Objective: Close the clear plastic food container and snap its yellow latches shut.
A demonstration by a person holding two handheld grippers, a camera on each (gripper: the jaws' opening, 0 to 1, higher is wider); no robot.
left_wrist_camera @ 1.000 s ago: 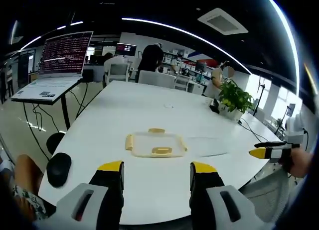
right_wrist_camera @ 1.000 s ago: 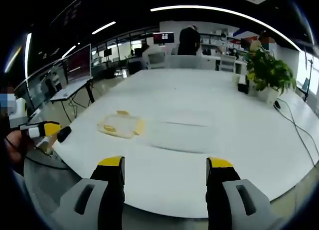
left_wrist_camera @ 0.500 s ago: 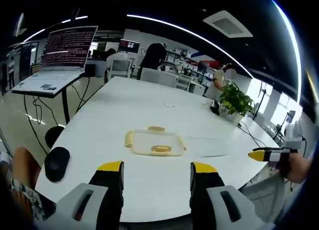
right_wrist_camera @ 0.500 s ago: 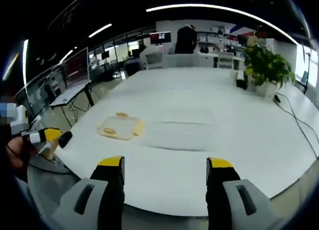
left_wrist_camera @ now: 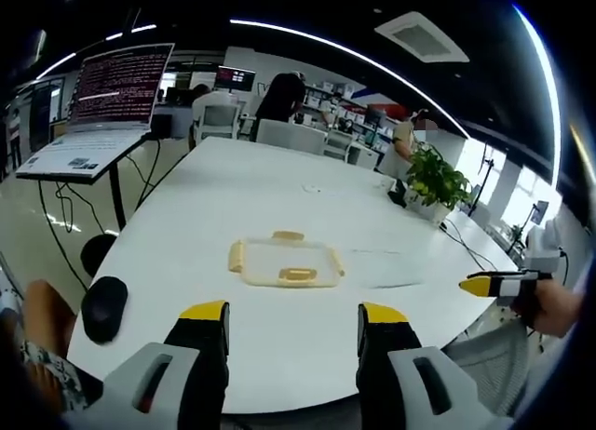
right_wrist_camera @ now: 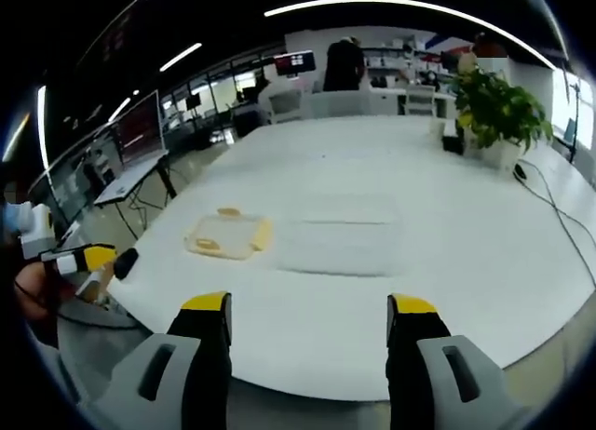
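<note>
Since the earlier frames almost nothing on the table has moved; only both views have shifted a little, which is the cameras moving with the hands. The food container (left_wrist_camera: 284,264) lies flat on the white table (left_wrist_camera: 279,351), lid side seeming already on the base, with yellow latches (left_wrist_camera: 297,275) sticking out at its edges.

Both grippers are wide open and hold nothing. The left gripper (left_wrist_camera: 293,312) has the container ahead of its jaws, well apart from the tips and about centred between them. For the right gripper (right_wrist_camera: 308,304) the container (right_wrist_camera: 228,235) sits ahead and off to the left of the jaws, also well apart. The other gripper's yellow tip (held by a hand) shows at the right edge of the left gripper view.

I judge the risk is mainly sliding: the table is smooth and the container looks light, so pressing one latch from the side without holding the opposite edge could push it away instead of snapping it. A black computer mouse (left_wrist_camera: 104,307) lies left of the left jaw, out of the way.
</note>
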